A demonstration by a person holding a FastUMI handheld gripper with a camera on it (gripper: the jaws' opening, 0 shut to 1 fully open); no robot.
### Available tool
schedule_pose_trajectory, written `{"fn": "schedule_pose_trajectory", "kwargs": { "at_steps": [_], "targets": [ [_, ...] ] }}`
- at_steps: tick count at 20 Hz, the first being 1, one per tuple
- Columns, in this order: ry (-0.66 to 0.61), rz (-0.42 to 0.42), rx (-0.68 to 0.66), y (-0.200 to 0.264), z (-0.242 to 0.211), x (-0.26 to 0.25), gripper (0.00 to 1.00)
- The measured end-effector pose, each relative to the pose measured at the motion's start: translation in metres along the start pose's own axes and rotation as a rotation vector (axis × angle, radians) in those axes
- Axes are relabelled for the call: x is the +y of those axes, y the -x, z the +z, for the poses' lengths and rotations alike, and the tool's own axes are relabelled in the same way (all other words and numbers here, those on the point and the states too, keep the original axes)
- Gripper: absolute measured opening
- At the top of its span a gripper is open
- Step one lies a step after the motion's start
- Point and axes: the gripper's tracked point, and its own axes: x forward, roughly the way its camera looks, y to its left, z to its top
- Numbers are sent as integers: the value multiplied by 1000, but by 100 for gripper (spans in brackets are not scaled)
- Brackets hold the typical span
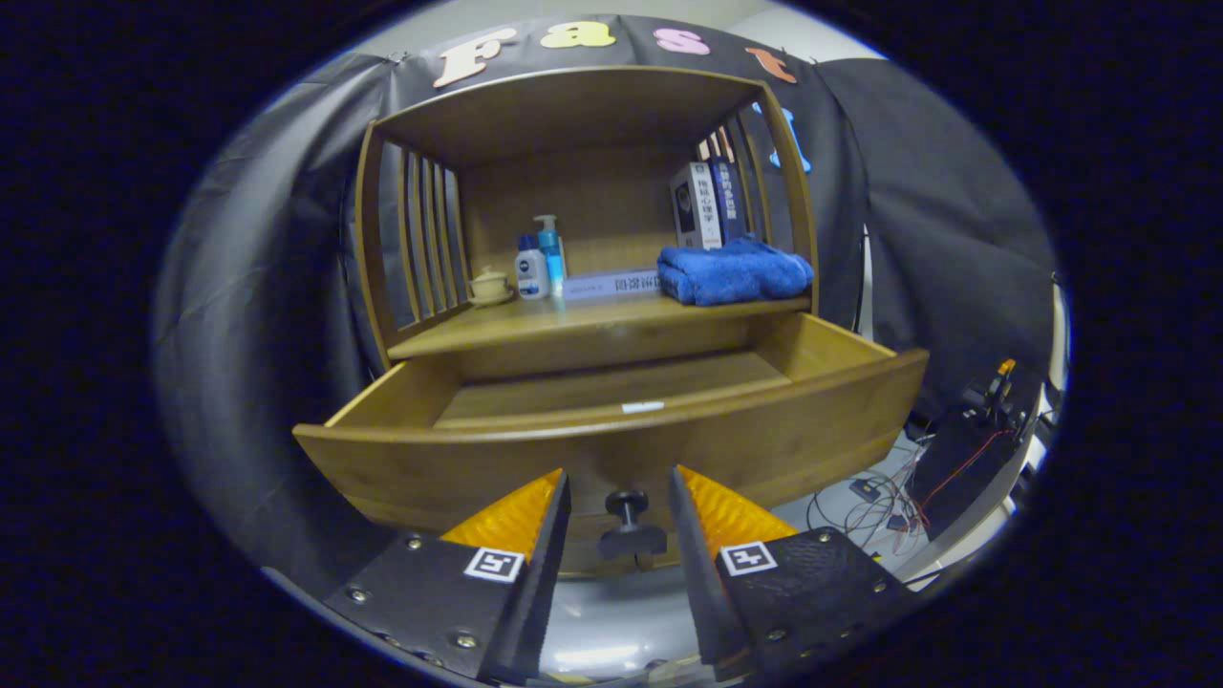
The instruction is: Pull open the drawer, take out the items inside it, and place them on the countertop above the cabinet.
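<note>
Cabinet (401,248) fills my view, slatted sides, open front. Its worktop (535,330) runs left-right and carries a blue towel (734,270) at the right end, boxes (707,203) standing upright behind it, a flat box (611,284) lying mid-back, two bottles (540,260) and a small lidded cup (490,285) to the left. Bare worktop in front of the bottles, near the front edge.

Drawer (611,440) is pulled well out toward me, long axis left-right, front panel facing me. Its floor looks bare apart from a small white tag (642,407) just behind the front rim. Can't see the near inside corner.

Knob (630,526) points straight at me, sitting between my fingers. My hand-held gripper (619,497) is released, jaws spread, clear gap either side of the knob, touching nothing.
</note>
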Motion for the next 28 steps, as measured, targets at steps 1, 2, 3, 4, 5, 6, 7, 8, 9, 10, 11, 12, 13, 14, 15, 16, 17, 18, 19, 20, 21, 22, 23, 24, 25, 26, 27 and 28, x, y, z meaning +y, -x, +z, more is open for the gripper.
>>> {"fn": "schedule_pose_trajectory", "kwargs": {
  "at_steps": [1, 2, 3, 4, 5, 6, 7, 8, 9, 10, 11, 12, 13, 14, 15, 16, 17, 18, 19, 20, 21, 22, 23, 24, 25, 26, 27, 28],
  "targets": [
    [8, 3, -20, -1, 11, 3, 60],
    [17, 9, -43, -4, 24, 8, 60],
    [26, 14, -65, -6, 36, 12, 60],
    [36, 23, -82, -8, 47, 17, 60],
    [45, 23, -94, -11, 58, 22, 60],
    [52, 13, -96, -16, 67, 23, 60],
    [55, 2, -98, -22, 76, 24, 60],
    [49, -14, -91, -29, 82, 23, 60],
    [39, -25, -78, -36, 87, 23, 60],
    [29, -46, -55, -44, 89, 20, 60],
    [25, -70, -22, -49, 87, 17, 60],
    [25, -97, 22, -55, 83, 11, 61],
    [28, -118, 63, -60, 79, 6, 60],
    [28, -135, 99, -66, 75, 4, 60],
    [20, -148, 132, -70, 72, 2, 60],
    [9, -150, 159, -74, 69, 2, 61],
    [-4, -158, 185, -78, 65, 2, 60],
    [-12, -169, 211, -83, 58, 0, 61],
    [-21, -182, 240, -85, 53, -3, 60],
    [-25, -195, 268, -87, 47, -3, 60],
    [-23, -203, 297, -90, 41, -5, 60],
    [-19, -208, 322, -91, 37, -4, 61],
    [-14, -214, 341, -94, 34, -4, 61],
    [-15, -216, 364, -97, 30, -3, 61],
    [-17, -215, 384, -101, 26, -1, 61],
    [-19, -217, 407, -103, 20, -1, 61],
    [-21, -217, 431, -103, 19, 3, 61],
    [-22, -217, 450, -105, 15, 3, 61]
  ]
}}
